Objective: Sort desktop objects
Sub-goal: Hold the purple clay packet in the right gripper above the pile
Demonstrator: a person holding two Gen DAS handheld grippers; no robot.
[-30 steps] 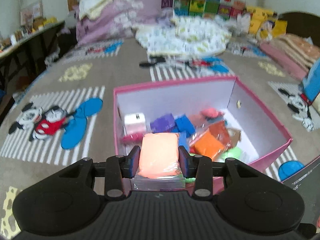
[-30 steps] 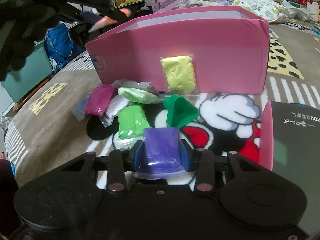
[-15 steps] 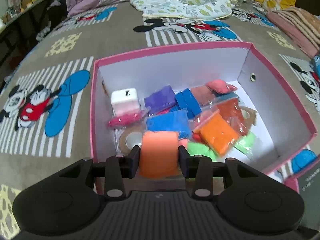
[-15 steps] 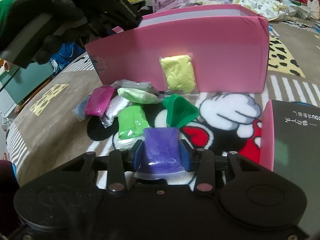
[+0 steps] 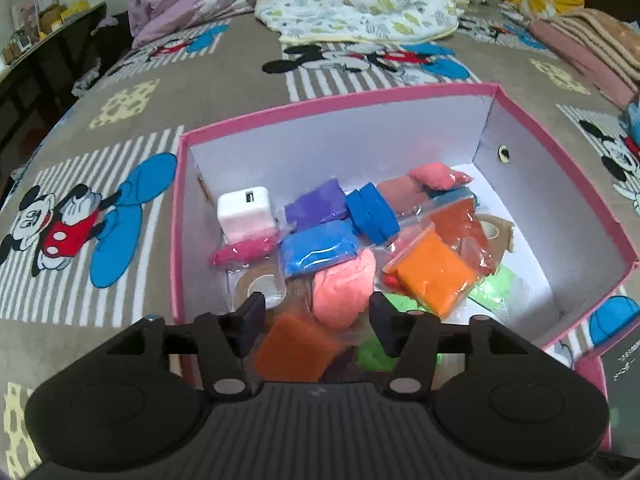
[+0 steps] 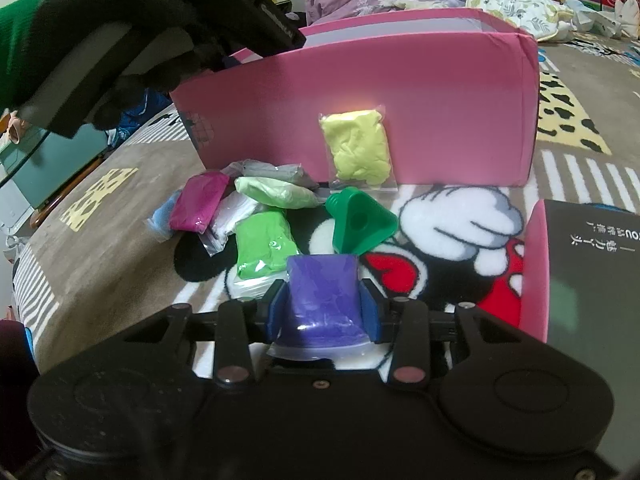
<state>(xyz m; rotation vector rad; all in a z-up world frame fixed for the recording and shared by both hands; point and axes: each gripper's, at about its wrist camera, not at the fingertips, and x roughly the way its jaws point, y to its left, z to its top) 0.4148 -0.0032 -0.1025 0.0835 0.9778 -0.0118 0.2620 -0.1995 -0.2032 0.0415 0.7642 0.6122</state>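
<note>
The left gripper (image 5: 316, 326) is over the pink box (image 5: 178, 216) with its jaws wide apart and nothing between them. A salmon packet (image 5: 344, 292) lies in the box just beyond the fingertips, low in the centre of the frame, and looks just dropped, so I judge that this placing step is complete.

The right gripper (image 6: 322, 306) is clenched on a purple packet (image 6: 322, 292), low in the centre of its view, in front of the box's outer wall. The next move is probably to lift this packet over that wall and release it inside.

At the right edge a dark lid (image 6: 592, 276) carries white Chinese characters and the letters "UO", seen upside down; I cannot read more.
</note>
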